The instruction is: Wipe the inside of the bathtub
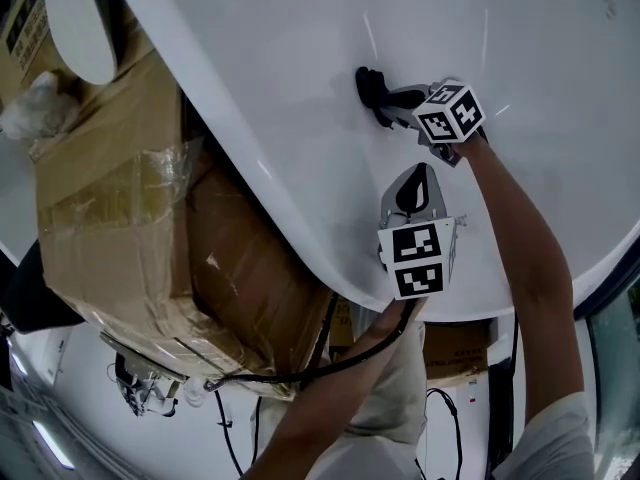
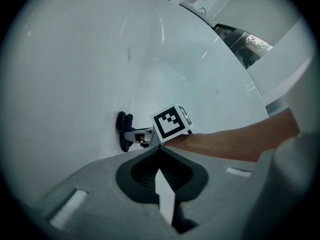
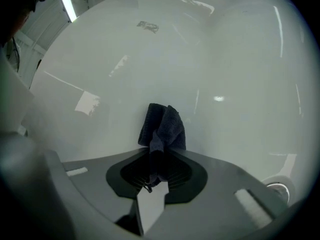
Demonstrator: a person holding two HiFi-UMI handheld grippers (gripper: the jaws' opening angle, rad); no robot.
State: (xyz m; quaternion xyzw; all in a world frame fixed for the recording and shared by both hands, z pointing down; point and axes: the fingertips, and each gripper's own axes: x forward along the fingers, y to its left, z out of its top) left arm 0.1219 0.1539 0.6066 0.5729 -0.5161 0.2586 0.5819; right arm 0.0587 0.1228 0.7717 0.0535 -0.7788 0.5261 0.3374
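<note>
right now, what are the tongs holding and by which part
The right tongs pinch a dark cloth by one bunched end, the rest lying against the bathtub wall. The left tongs are shut, empty.

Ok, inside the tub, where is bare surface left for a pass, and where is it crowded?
Bare bathtub wall surrounds the dark cloth held by the right tongs, widest above and left of it in the head view. It is tight by the near rim, where the shut left tongs sit. Outside, cardboard boxes crowd against the tub.

Our grey left gripper (image 1: 420, 174) and right gripper (image 1: 386, 102) carry black-and-white marker cubes (image 1: 418, 259), a black cable (image 1: 340, 364) trails, and we wear a white sleeve (image 1: 548, 436).
</note>
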